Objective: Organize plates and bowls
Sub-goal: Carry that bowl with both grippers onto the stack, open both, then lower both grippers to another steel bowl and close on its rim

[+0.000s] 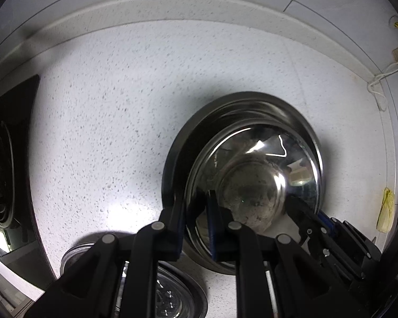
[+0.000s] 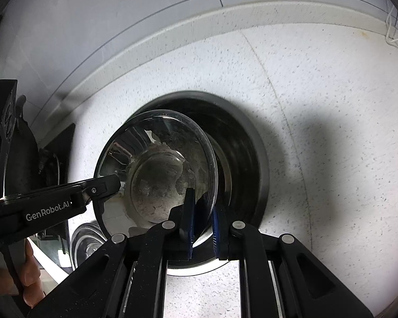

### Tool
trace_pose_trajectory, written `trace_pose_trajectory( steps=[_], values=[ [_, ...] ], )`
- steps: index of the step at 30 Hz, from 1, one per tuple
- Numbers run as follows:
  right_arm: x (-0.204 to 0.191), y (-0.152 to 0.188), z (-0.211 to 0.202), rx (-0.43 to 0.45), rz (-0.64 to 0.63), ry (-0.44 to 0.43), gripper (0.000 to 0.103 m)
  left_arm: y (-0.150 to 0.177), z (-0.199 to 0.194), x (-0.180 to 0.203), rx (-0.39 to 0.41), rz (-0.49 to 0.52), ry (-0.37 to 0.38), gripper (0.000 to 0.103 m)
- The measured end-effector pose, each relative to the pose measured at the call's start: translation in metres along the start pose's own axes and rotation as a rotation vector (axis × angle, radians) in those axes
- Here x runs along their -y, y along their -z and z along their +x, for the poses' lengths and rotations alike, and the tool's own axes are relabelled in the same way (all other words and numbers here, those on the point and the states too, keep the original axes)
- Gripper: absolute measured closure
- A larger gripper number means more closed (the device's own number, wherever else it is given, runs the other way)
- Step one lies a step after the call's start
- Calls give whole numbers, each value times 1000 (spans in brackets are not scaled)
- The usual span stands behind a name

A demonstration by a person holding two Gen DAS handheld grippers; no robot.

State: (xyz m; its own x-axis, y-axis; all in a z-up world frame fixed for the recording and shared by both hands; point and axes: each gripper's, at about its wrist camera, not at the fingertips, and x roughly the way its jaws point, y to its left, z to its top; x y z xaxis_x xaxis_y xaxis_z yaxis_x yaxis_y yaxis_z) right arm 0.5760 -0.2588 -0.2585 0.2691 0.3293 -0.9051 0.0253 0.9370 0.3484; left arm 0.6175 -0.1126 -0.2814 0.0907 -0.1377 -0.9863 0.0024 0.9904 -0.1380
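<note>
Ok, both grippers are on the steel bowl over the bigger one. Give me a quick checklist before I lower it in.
1. Left gripper pinched on the steel bowl rim: ok.
2. Right gripper pinched on the opposite rim: ok.
3. Bowl centred over the larger bowl: not ok, sits off to one side.
4. Bowl level: cannot tell.
5. Larger bowl empty: cannot tell, mostly hidden.
6. Countertop around the larger bowl clear: ok.

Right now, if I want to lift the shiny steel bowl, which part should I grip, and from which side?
Grip the thin rim, from above. The steel bowl is wide with smooth curved walls, so only its edge fits between the jaws. Both grippers do this: the left gripper pinches one side of the rim, the right gripper the opposite side, over the larger bowl.
</note>
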Motion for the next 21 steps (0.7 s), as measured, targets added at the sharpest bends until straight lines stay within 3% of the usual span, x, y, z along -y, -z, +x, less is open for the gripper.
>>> trace_pose_trajectory(
  steps=[9, 15, 17, 18, 21],
  values=[
    [-17, 0, 24, -11, -53, 46, 87, 2, 11, -2, -15, -25, 21, 88],
    [-19, 4, 18, -22, -65, 17, 65, 4, 0, 2, -2, 27, 3, 88],
    [-21, 5, 11, -12, -76, 7, 58, 4, -7, 4, 13, 55, 14, 70],
    [-20, 5, 6, -6, -82, 17, 51, 4, -12, 4, 27, 68, 3, 67],
    [-17, 5, -9, 32, -107, 54, 48, 1, -23, 1, 60, 91, -19, 65]
  ],
)
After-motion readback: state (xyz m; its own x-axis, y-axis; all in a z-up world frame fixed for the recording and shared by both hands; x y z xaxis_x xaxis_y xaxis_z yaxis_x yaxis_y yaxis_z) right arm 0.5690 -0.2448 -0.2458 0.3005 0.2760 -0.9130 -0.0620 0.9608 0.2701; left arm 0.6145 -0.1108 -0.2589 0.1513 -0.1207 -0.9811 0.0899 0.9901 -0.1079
